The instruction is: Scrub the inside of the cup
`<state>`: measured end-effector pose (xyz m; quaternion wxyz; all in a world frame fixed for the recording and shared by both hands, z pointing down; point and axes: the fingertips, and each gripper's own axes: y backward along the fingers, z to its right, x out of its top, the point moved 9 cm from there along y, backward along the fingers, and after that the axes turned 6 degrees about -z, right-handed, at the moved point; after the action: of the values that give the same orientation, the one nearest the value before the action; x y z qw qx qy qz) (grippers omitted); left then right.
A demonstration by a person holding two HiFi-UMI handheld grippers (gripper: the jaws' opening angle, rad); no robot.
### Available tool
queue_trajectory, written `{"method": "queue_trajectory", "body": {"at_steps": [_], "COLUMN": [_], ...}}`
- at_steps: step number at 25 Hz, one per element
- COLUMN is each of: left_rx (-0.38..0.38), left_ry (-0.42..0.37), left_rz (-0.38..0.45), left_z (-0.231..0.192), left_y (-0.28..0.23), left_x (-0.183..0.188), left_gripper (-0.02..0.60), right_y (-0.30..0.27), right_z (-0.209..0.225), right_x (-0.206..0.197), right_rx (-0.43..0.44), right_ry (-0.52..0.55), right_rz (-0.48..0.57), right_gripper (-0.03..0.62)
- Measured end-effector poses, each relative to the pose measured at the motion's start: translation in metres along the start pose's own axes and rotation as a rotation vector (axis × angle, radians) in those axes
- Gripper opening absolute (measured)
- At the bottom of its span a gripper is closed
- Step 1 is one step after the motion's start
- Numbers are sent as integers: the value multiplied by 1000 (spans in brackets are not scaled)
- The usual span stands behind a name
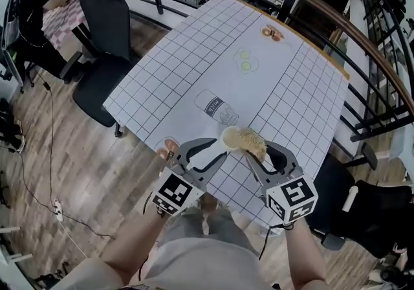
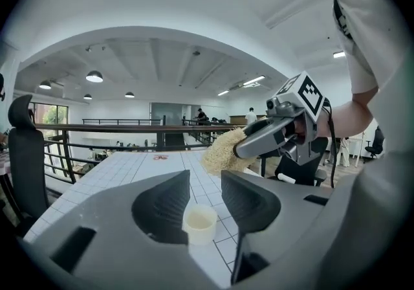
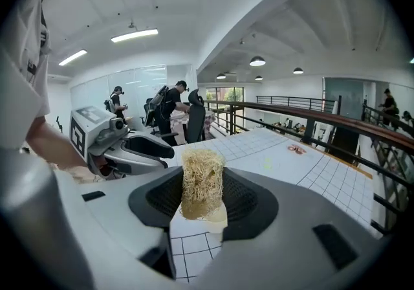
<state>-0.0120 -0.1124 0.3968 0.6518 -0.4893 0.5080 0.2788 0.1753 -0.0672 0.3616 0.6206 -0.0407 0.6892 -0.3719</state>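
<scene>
Hovering at the near edge of the gridded table (image 1: 194,68), both tools crowded the little white cup (image 2: 199,223), and everything hung on 1 line-up. The cup sat mouth-up, its axis vertical, low in the gap of the left gripper (image 2: 206,182). Those 2 jaws stood well apart, wider than the cup, with the right-hand pad clear of its wall, so nothing was gripped there. The right gripper (image 1: 260,151) was clamped on a straw-coloured fibrous scrubber (image 3: 202,182), held on end with its long axis up and down and a pad on each flank. In the right gripper view the cup's pale rim peeked out directly beneath the scrubber's lower end. Whether that end was inside the mouth could not be told. The left gripper looked the nearer to the cup and likely had to close on it to steady it. The scrubber, parallel to the cup's axis, then wanted a straight push down and a twist. With the cup loose, an off-centre push could have tipped it.
</scene>
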Motion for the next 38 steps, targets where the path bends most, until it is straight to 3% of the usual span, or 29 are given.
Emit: {"method": "queue_trajectory", "body": {"at_steps": [15, 27, 35, 38], "left_rx": [-37, -80, -92, -94], "left_ry": [78, 125, 151, 155], "left_rz": [-170, -218, -209, -208], "left_z": [-23, -21, -18, -18], "left_y": [-81, -103, -108, -109], "left_x": [-94, -121, -126, -128], "left_gripper": [189, 199, 199, 199], "right_y": [-101, -142, -164, -172], "right_z": [34, 36, 38, 37], "right_x": [-33, -50, -61, -63], "right_rx": [145, 177, 203, 242], "right_ry": [123, 209, 210, 276], "right_rz": [-340, -515, -604, -648], "right_gripper": [169, 169, 169, 169]}}
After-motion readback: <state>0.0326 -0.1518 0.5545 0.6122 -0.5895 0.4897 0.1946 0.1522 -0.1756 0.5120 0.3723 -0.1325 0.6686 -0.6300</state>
